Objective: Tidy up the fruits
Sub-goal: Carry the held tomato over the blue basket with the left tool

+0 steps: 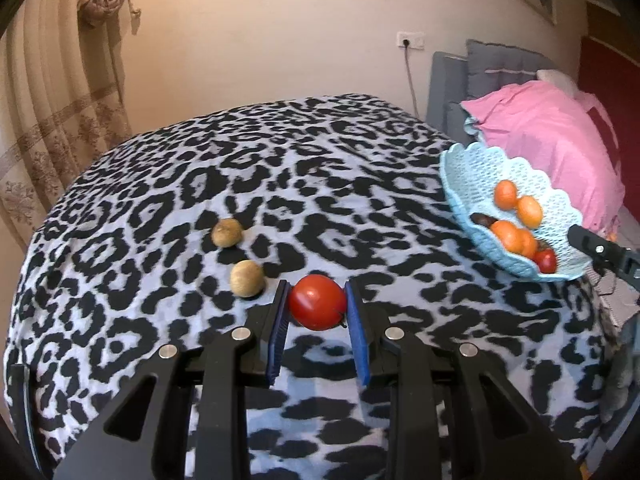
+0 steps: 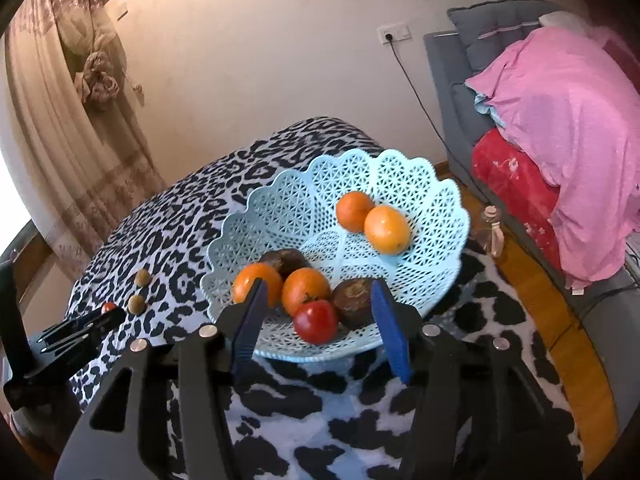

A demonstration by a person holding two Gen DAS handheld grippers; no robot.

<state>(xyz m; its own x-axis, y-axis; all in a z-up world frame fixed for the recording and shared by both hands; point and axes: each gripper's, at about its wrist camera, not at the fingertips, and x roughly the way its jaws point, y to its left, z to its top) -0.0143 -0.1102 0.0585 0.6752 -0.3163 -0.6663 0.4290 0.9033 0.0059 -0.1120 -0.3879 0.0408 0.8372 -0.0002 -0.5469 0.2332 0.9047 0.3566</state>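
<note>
The fruit is being gathered into a pale blue lattice basket (image 2: 400, 184) that sits on the leopard-print bed (image 1: 248, 168) near its right edge, beside the pink pillow (image 1: 552, 136); judged from what lies in it, the job is well past halfway; the basket already holds two oranges (image 2: 374, 218) toward its far side, two more orange fruits (image 2: 280, 284) at the near side, two dark brown fruits whose kind I cannot tell (image 2: 354, 300), and a red tomato (image 2: 316, 322) at the near rim; the right gripper (image 2: 320, 312) stands directly over that tomato with its blue pads spread apart and touching nothing, so the tomato reads as set down in the basket and let go; the left gripper (image 1: 318, 304) is clamped on a second red tomato (image 1: 317, 301), both pads pressing its sides, held above the middle of the bed, well apart from the basket; this one has yet to make the crossing; two small brown fruits (image 1: 236, 252), round and rough-skinned, lie untouched on the bedspread just beyond the left gripper, one close behind the other; these two, plus the tomato in hand, appear to be all that is left to move.
</note>
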